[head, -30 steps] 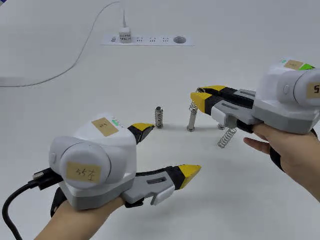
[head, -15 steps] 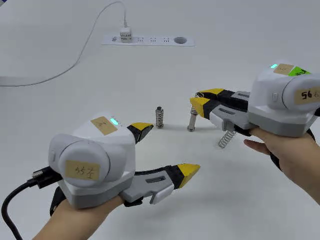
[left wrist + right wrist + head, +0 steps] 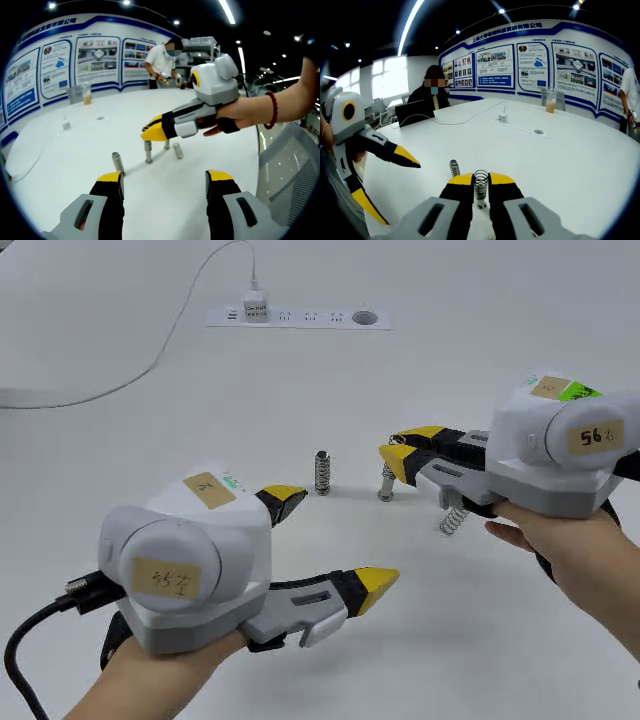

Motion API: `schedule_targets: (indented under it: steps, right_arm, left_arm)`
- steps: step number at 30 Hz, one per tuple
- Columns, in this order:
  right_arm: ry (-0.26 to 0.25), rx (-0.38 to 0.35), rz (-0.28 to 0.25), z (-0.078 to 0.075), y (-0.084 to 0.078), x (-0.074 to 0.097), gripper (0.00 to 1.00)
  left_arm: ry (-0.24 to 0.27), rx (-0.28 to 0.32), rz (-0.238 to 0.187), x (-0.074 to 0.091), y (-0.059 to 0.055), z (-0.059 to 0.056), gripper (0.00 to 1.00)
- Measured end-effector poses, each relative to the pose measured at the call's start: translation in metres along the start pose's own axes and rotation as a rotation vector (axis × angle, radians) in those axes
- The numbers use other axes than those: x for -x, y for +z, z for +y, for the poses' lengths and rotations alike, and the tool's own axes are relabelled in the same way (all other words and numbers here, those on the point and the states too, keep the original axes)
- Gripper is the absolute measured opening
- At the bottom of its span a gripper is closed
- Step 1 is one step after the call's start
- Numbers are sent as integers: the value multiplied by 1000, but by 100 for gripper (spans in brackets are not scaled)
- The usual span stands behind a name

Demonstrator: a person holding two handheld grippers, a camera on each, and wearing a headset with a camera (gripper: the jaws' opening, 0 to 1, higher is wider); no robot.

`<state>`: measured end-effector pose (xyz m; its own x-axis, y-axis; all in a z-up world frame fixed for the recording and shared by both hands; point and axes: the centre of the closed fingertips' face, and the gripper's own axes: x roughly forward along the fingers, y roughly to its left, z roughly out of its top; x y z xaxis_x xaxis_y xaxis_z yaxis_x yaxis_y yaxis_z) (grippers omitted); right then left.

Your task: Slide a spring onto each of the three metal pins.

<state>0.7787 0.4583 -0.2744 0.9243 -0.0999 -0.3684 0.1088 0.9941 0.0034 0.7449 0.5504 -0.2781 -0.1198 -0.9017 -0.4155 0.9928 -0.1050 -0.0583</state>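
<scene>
Left gripper (image 3: 332, 538): nearest item, held in a hand low over the white counter (image 3: 200, 420); jaws recorded wide apart with nothing between them; the same spread was noted in the left gripper view (image 3: 165, 179).

Loose spring (image 3: 452, 521): found just beyond, tilted on the counter under the body of the right gripper; also logged in the left gripper view (image 3: 178, 150), just beside the short third pin (image 3: 166, 145); whether the two touched could not be told.

Left pin (image 3: 322, 472): stood upright on the counter, already sleeved by a fitted spring (image 3: 118, 162); well apart from both grippers.

Middle pin (image 3: 386, 484): stood upright, directly below the tips of the right gripper (image 3: 400, 448); only its lower part was seen.

Right gripper, own view (image 3: 481, 181): jaws were closed on the held spring (image 3: 480, 186), which was kept upright between them; how far it sat down over the middle pin could not be told.

Power strip (image 3: 300, 317): laid at the far side of the counter, one white plug (image 3: 255, 310) inserted; a cable (image 3: 170, 340) was trailed from it toward the left.

Two people were noted in the background, one standing (image 3: 160, 62), one seated (image 3: 435, 97).
</scene>
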Motion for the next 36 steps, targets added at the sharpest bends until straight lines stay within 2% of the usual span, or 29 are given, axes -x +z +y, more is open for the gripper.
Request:
schedule_targets:
  steps: [14, 26, 36]
  right_arm:
    - [-15, -11, 59, 0, -18, -6, 12]
    - [-21, -12, 82, -1, -28, -10, 12]
    - [-20, 21, 99, -2, -32, -12, 12]
  left_arm:
    - [-5, 3, -2, 0, 1, -1, 66]
    - [2, -4, 11, 1, -2, 2, 65]
    - [-3, -6, 12, 1, -2, 0, 63]
